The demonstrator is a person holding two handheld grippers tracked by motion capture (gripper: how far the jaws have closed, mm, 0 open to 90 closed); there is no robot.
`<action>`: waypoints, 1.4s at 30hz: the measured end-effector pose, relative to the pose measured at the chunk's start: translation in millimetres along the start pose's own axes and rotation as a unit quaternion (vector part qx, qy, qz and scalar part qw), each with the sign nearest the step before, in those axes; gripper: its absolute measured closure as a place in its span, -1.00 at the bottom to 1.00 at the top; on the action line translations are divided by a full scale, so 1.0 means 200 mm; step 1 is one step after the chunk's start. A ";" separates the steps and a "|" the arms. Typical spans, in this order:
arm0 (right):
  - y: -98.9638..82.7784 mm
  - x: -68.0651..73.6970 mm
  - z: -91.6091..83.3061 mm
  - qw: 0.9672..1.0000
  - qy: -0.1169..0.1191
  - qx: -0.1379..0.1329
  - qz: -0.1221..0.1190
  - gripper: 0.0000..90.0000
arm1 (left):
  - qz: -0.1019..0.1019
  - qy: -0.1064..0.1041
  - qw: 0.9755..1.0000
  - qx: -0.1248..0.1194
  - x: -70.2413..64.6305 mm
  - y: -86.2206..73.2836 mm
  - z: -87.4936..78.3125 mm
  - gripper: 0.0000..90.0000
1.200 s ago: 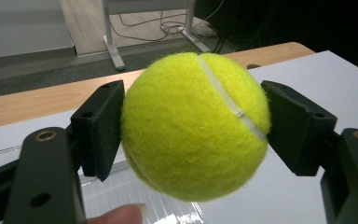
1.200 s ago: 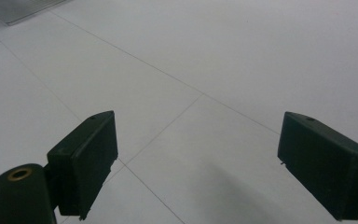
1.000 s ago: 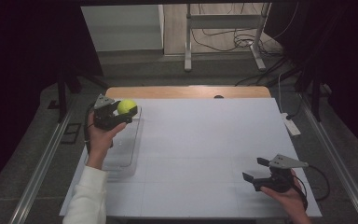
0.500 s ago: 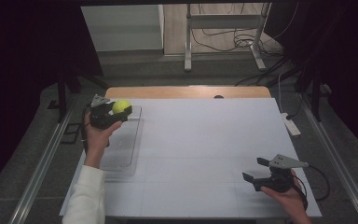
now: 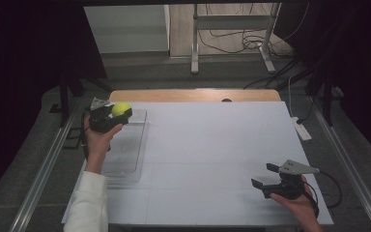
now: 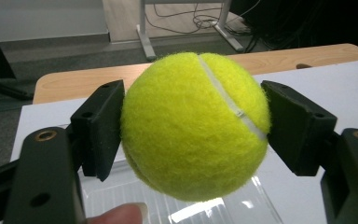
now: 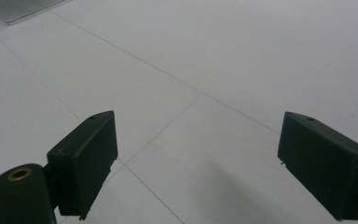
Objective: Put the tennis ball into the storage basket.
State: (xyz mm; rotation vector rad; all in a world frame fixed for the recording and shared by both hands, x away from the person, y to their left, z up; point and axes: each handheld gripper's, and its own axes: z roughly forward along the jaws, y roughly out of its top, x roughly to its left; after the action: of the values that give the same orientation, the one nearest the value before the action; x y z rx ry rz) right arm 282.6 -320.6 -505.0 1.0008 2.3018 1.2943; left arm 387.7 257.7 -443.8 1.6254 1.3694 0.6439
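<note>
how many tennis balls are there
1. The ball is clamped in the left tool, above the far end of the clear tray at the table's left side. I see no others.

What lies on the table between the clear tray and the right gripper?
Only bare white table between the clear tray and the right gripper, per the high view.

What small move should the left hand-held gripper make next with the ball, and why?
Probably lower it a little and then open. The left hand-held gripper clamps the tennis ball above the far end of the clear tray, not yet resting in it.
</note>
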 end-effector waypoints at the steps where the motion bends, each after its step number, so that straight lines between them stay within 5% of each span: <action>1: 0.00 0.00 0.00 1.000 0.000 0.000 0.000 -0.72 | 0.000 0.002 1.000 0.000 0.01 0.00 0.00 -0.41; 17: 0.00 0.00 0.00 1.000 0.000 0.000 0.002 -0.72 | -0.013 0.015 1.000 0.008 0.07 -0.02 0.03 -0.41; 42: 0.00 0.00 0.01 1.000 -0.003 0.002 0.002 -0.72 | -0.017 0.024 0.998 0.057 0.13 -0.06 0.12 -0.41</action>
State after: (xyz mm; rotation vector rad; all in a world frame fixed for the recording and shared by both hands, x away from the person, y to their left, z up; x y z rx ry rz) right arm 282.7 -319.9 -505.9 1.0096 2.3015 1.2867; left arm 409.1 274.8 -469.4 1.6824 1.4877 0.5975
